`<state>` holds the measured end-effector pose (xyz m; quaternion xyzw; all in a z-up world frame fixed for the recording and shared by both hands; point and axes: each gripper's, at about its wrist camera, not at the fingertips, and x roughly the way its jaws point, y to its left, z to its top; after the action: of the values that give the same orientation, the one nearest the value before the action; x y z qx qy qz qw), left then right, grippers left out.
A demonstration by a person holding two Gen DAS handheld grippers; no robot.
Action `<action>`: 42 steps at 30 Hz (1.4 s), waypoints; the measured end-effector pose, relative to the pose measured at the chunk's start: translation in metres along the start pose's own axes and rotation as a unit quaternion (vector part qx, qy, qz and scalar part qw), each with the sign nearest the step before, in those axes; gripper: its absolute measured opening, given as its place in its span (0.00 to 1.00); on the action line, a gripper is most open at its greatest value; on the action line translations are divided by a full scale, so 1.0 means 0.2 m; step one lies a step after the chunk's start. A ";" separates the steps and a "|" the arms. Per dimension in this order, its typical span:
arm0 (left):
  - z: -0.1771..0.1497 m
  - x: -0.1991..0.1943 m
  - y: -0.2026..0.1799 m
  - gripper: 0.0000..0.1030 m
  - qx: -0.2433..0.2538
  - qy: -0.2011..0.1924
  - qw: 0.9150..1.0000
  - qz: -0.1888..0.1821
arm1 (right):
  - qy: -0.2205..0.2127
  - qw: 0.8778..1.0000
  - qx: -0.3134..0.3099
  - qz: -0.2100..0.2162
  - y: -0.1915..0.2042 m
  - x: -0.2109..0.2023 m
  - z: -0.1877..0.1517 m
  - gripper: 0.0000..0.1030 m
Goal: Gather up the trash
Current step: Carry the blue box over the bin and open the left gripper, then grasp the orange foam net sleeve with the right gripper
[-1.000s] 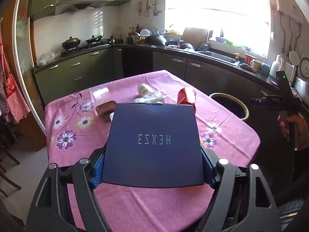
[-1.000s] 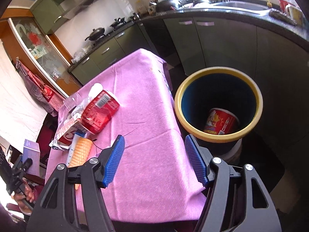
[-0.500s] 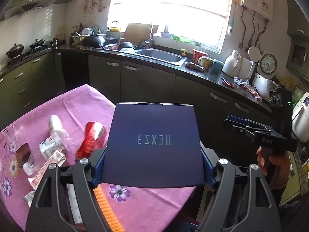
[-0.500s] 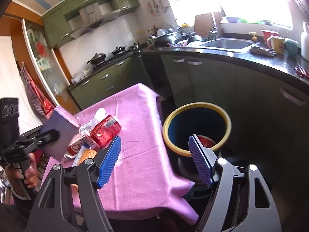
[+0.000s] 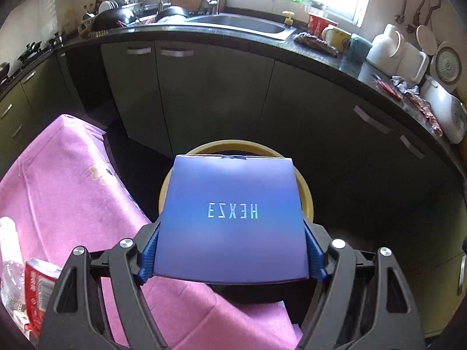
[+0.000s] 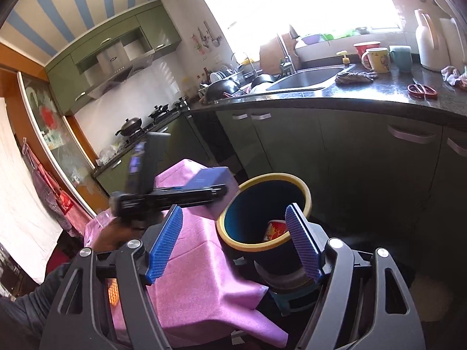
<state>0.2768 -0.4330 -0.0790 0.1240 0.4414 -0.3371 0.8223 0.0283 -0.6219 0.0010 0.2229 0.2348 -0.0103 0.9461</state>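
Note:
My left gripper (image 5: 230,250) is shut on a flat dark blue box (image 5: 230,215) printed "HEXZE", held level above the yellow-rimmed bin (image 5: 306,195), which it mostly hides. In the right wrist view the left gripper (image 6: 216,192) carries the box (image 6: 210,176) beside the bin (image 6: 262,192), just left of its rim. A red and white cup (image 6: 275,229) lies inside the bin. My right gripper (image 6: 233,242) is open and empty, in front of the bin.
The table with the pink cloth (image 5: 67,180) stands left of the bin; a red can (image 5: 38,280) and a clear bottle (image 5: 8,248) lie on it. Dark cabinets (image 5: 321,116) and a sink counter (image 5: 239,26) run behind. An orange item (image 6: 112,291) lies on the cloth.
My left gripper has swung right with the box, from over the table to above the bin. My right gripper has drawn back and turned, staying open.

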 end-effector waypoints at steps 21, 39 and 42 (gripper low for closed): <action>-0.64 -1.27 0.57 0.89 -0.103 -0.197 0.969 0.108 | 0.074 0.995 -0.045 0.047 0.29 0.31 -0.08 0.71; -1.42 -1.76 1.03 0.91 -0.215 -0.228 0.917 0.248 | 0.290 0.925 -0.168 0.181 1.20 0.89 -0.68 0.67; -1.42 -1.76 1.01 0.91 -0.213 -0.228 0.918 0.243 | 0.325 0.913 -0.163 0.185 1.25 1.00 -0.80 0.63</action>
<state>0.0929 0.0164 0.0224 -0.0312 0.2595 -0.0439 0.9642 0.1664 -0.3111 -0.1105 0.0959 0.4824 0.2765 0.8256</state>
